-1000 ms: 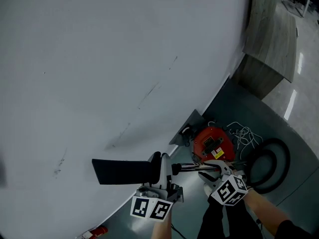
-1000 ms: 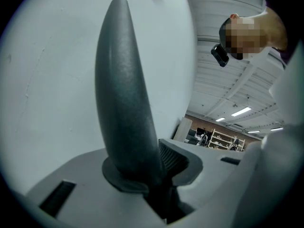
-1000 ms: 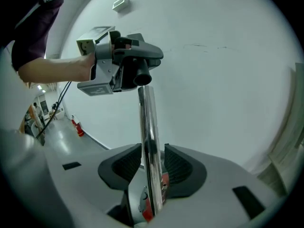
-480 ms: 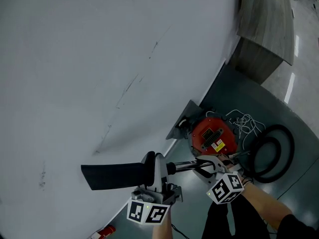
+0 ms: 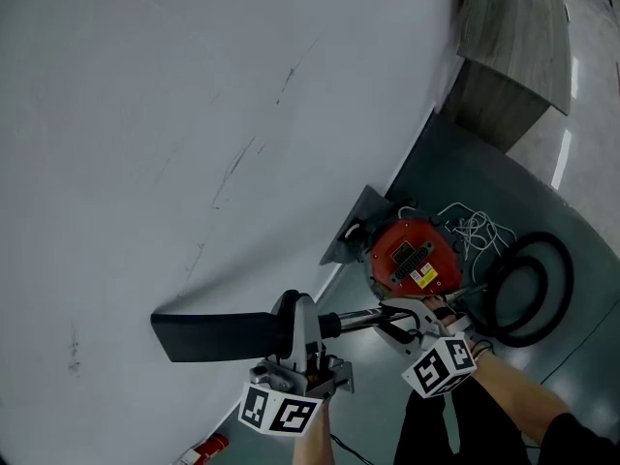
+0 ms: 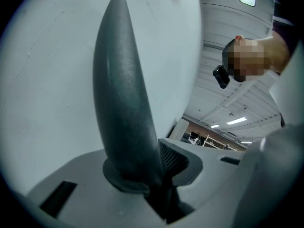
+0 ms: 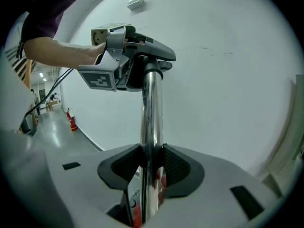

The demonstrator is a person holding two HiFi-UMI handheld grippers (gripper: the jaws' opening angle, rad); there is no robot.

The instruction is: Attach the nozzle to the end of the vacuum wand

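Pinching the black nozzle (image 5: 218, 335) at its collar, the left gripper (image 5: 298, 335) held it close before the white wall (image 5: 194, 114), the collar sitting on the end of the chrome vacuum wand (image 5: 356, 322). The right gripper (image 5: 399, 320) had its pads against both sides of the wand. Below, on the floor (image 5: 581, 386), lay the red vacuum body (image 5: 412, 258), a coiled black hose (image 5: 563, 284) and loose white cords (image 5: 475, 232). A red fire extinguisher (image 5: 206, 448) stood by the wall.
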